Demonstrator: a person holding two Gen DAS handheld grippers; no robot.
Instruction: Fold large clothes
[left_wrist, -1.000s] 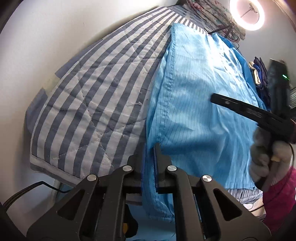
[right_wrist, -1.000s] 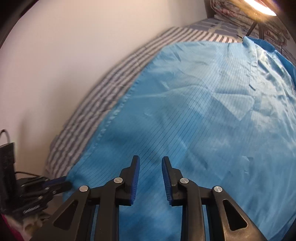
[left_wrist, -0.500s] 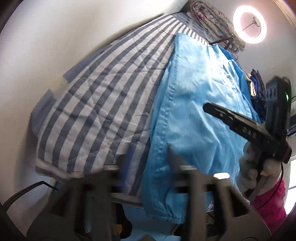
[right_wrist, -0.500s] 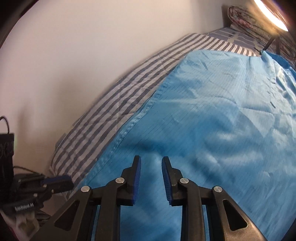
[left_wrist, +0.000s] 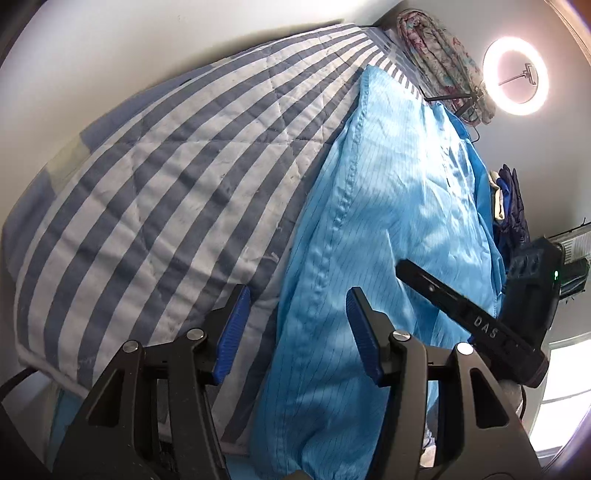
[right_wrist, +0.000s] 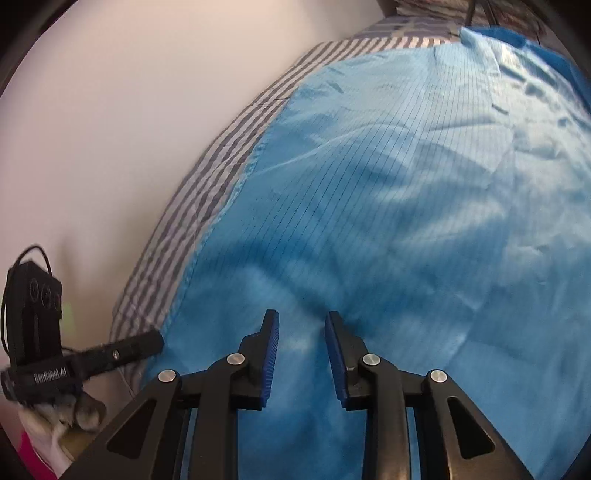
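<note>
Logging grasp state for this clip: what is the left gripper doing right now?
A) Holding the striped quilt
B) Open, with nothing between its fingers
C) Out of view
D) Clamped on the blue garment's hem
B: the left gripper has its jaws spread wide, hovering over the seamed edge of the blue garment without pinching it.

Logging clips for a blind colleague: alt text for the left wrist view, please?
The left gripper hovers with its jaws open over the hemmed edge of a light blue pinstriped garment spread on a blue-and-white striped quilt. The right gripper reaches in from the right.
</note>
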